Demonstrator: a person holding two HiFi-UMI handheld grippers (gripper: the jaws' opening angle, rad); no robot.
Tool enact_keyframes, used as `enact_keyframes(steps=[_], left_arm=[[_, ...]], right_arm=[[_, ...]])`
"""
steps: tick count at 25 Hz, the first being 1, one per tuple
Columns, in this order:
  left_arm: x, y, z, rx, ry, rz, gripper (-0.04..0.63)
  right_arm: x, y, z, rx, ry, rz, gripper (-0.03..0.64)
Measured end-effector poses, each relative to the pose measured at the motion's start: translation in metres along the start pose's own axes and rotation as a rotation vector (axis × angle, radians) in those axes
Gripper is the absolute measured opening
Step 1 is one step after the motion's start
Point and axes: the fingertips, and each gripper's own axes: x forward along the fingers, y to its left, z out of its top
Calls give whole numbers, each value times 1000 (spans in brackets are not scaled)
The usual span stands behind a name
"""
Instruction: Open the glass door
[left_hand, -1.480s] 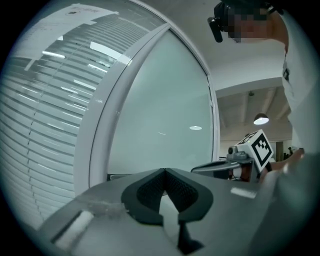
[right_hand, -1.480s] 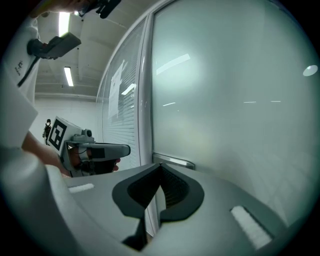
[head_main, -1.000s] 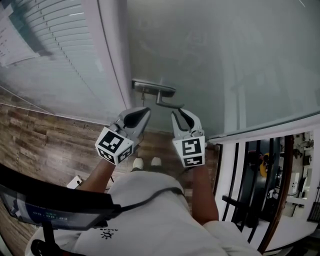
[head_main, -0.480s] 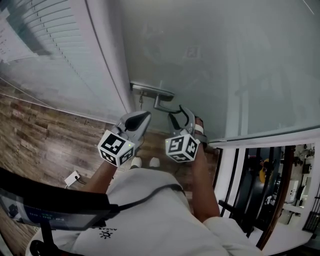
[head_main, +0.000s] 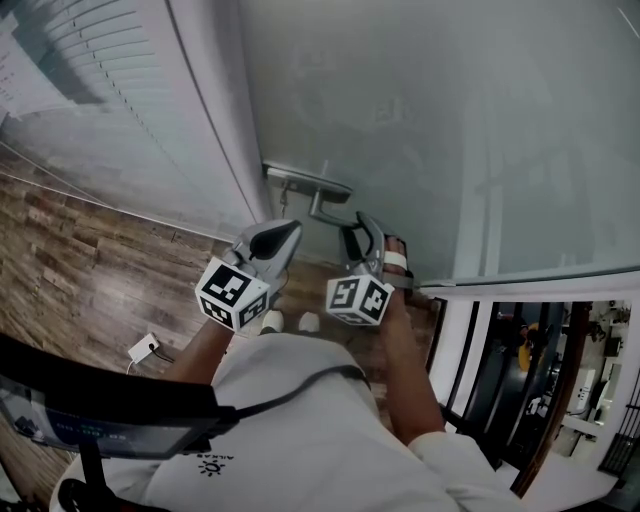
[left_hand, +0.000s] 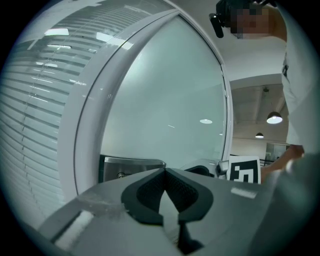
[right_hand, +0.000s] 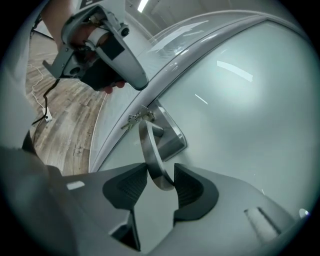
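Closing right gripper (right_hand: 160, 170) around curved brushed-steel lever handle (right_hand: 149, 145), pads not yet tight; pressed early, may slide off rounded tip toward 6 o'clock. Left gripper (left_hand: 164, 172) pinched closed, empty.

Wood-plank floor (head_main: 70, 260); white blinds (head_main: 90, 90) at left; ceiling lamps (left_hand: 274, 118) lit
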Motion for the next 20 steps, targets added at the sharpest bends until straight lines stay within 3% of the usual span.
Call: enact_keyframes(steps=[5, 10, 15, 20], left_arm=[[0, 1, -1, -10, 4, 4, 5], [1, 2, 0, -16, 2, 11, 5], [-1, 6, 8, -8, -11, 14, 5], [-10, 11, 7, 4, -23, 10, 5]], right_arm=[[3, 2, -1, 117, -26, 6, 176], [18, 20, -10, 439, -106, 118, 173], [18, 23, -9, 386, -101, 153, 166], [20, 26, -9, 382, -88, 128, 166]])
